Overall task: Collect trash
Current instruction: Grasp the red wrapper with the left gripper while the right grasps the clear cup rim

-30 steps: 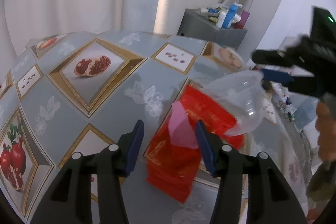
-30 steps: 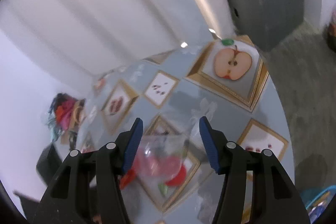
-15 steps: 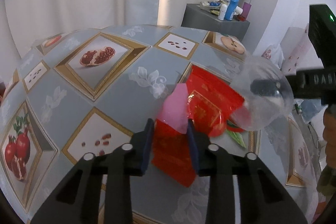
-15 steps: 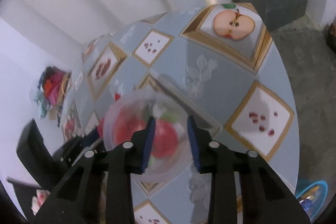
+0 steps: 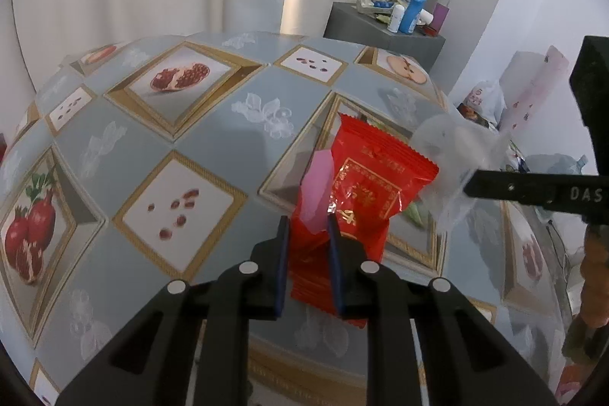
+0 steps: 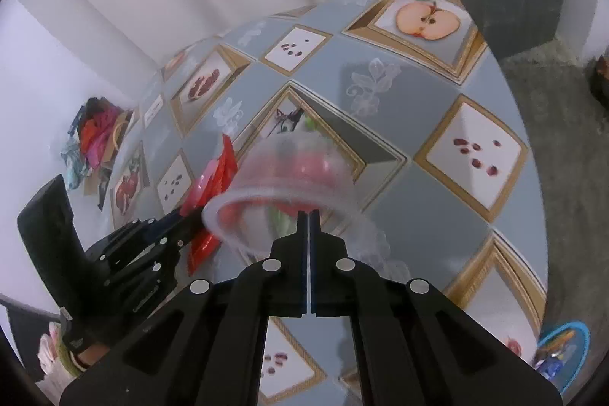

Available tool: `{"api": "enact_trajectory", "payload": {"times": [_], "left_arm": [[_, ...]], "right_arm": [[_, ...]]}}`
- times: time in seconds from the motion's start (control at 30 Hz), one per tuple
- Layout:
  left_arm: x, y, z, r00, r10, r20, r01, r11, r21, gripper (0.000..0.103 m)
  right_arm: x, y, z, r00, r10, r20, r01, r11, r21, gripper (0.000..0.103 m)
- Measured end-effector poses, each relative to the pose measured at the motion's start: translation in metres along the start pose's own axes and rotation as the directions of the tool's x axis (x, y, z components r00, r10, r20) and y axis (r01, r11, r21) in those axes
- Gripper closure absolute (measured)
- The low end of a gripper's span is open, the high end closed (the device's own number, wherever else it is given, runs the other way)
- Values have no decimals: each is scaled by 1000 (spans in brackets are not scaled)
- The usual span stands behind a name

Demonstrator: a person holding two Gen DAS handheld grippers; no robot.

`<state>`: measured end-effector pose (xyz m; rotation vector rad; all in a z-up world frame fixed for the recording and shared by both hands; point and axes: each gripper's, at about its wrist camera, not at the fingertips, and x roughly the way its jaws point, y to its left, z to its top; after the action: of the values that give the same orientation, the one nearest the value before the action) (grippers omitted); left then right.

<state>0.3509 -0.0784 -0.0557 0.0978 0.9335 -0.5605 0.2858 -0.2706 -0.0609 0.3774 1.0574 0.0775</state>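
My left gripper (image 5: 307, 234) is shut on a red snack wrapper (image 5: 365, 185) with a pink slip (image 5: 318, 189) against it, held above the table. The wrapper also shows in the right wrist view (image 6: 213, 177), with the left gripper (image 6: 179, 219) beside it. My right gripper (image 6: 307, 215) is shut on the rim of a clear plastic cup (image 6: 289, 177), tilted on its side over the table. In the left wrist view the cup (image 5: 453, 147) hangs at the right gripper's fingers (image 5: 495, 181), just right of the wrapper.
The table (image 5: 213, 139) has a blue-grey cloth printed with fruit pictures. A grey cabinet (image 5: 380, 25) with bottles stands behind it. A green scrap (image 5: 413, 212) lies under the wrapper. A pile of clothes (image 6: 95, 136) and a blue basin (image 6: 563, 349) are on the floor.
Both grippers went from open to shut. The left closed on the red wrapper and lifted it; the right closed on the cup's rim and the cup now tips sideways.
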Motion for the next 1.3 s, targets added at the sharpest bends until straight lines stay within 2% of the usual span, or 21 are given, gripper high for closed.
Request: {"api": "enact_trajectory", "payload": {"times": [0.17, 0.27, 0.3, 0.4, 0.53, 0.73, 0.97, 1.3], "left_arm": [[-7, 2, -9, 1000, 8, -1, -8, 1000, -1, 89], [-11, 5, -13, 1000, 10, -4, -10, 1000, -3, 89], [-12, 7, -14, 1000, 10, -6, -10, 1000, -2, 89], [-14, 10, -15, 1000, 11, -6, -11, 1000, -4, 89], [-14, 14, -14, 1000, 10, -3, -10, 1000, -9, 89], [-11, 15, -10, 1000, 6, 2, -6, 1000, -3, 89], [-9, 14, -7, 1000, 13, 12, -14, 1000, 15, 89], [-9, 14, -5, 1000, 5, 17, -5, 1000, 12, 89]], "right_arm": [[-28, 15, -14, 993, -60, 104, 72, 990, -119, 99], [-36, 16, -21, 973, -145, 177, 177, 968, -180, 78], [-35, 16, -23, 958, -199, 205, 241, 948, -207, 77], [-31, 7, -23, 942, -245, 230, 297, 927, -229, 71], [-20, -3, -17, 933, -265, 242, 322, 917, -235, 66], [-4, -12, -5, 929, -282, 240, 333, 920, -207, 66], [1, -23, 0, 938, -268, 222, 304, 940, -151, 95], [-11, -18, -3, 938, -243, 248, 286, 946, -153, 98]]}}
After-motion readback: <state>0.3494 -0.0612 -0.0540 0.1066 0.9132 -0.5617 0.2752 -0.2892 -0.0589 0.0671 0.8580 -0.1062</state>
